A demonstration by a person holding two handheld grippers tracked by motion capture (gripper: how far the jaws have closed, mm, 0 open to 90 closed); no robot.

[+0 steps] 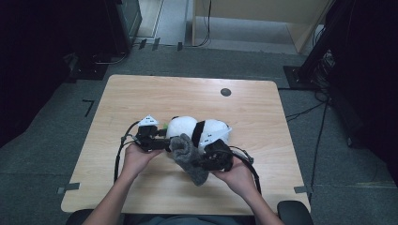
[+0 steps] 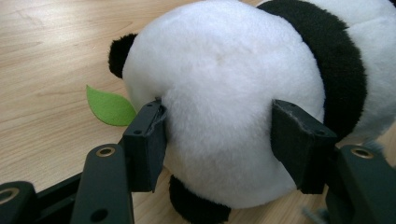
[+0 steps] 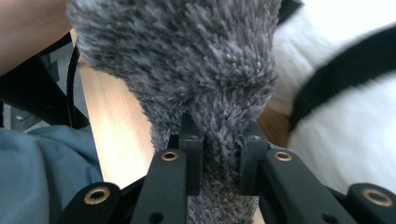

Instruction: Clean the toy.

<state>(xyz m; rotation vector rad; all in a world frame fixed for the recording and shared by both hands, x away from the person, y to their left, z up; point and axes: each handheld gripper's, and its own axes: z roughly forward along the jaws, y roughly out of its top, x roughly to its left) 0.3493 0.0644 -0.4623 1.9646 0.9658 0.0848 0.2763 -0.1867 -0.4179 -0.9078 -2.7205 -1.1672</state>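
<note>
Panda plush (image 1: 197,129) lies crosswise mid-table, head clamped in your left gripper (image 2: 219,140), while your right gripper (image 3: 219,158), pinched tight on the grey fuzzy cloth (image 1: 187,157), sits just nearside of its body.

Pretty cramped in the middle: the plush panda (image 1: 197,131) and the grey fuzzy cloth (image 1: 187,157) sit right between the left gripper (image 1: 162,140) and the right gripper (image 1: 206,159), no gap there. The table (image 1: 141,93) has plenty of bare wood far, left and right; only a small dark disc (image 1: 225,92) sits far right.
</note>
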